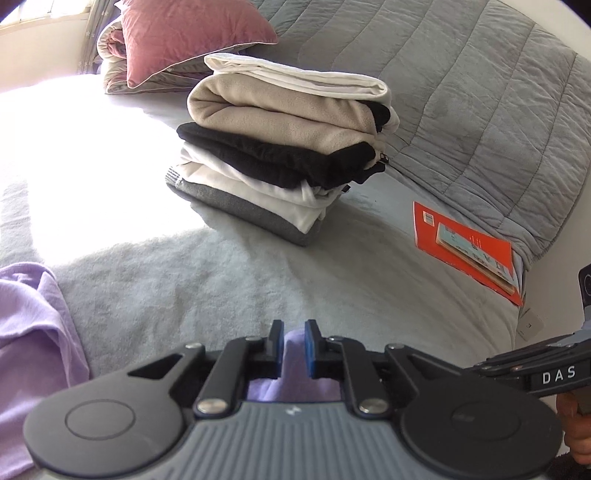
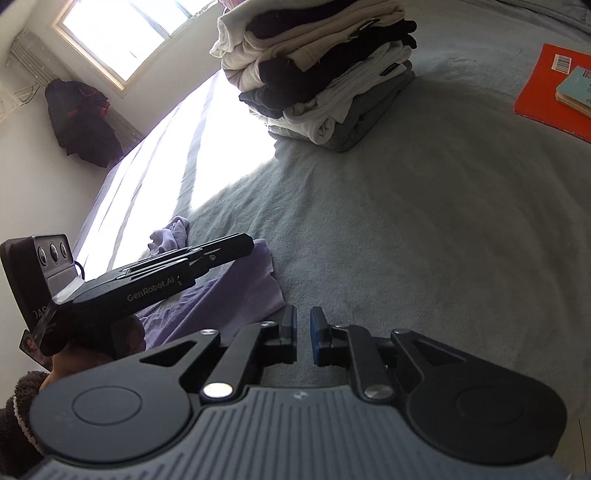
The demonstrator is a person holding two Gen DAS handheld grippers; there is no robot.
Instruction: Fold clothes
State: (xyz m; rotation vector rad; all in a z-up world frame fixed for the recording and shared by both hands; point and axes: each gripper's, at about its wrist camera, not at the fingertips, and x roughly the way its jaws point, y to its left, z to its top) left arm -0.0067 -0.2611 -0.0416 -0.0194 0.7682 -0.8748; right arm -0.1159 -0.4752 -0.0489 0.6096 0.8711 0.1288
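A lilac garment [image 1: 33,332] lies on the pale grey bed cover [image 1: 229,280] at the lower left; it also shows in the right wrist view [image 2: 221,295]. My left gripper [image 1: 294,349] is shut on a fold of this lilac cloth, which bulges between its pads. My right gripper [image 2: 303,338] hovers over the bed cover just right of the garment, its jaws narrowly apart with nothing between them. The left gripper [image 2: 243,245] shows side-on in the right wrist view, over the garment. A stack of folded clothes [image 1: 288,147] stands further up the bed, also seen in the right wrist view [image 2: 321,70].
An orange folder [image 1: 469,251] with a thin book on it lies at the right, by a grey quilt [image 1: 480,92]. A pink pillow [image 1: 184,33] and folded bedding lie at the back. A window [image 2: 122,33] and dark hanging clothes [image 2: 85,122] are at the far wall.
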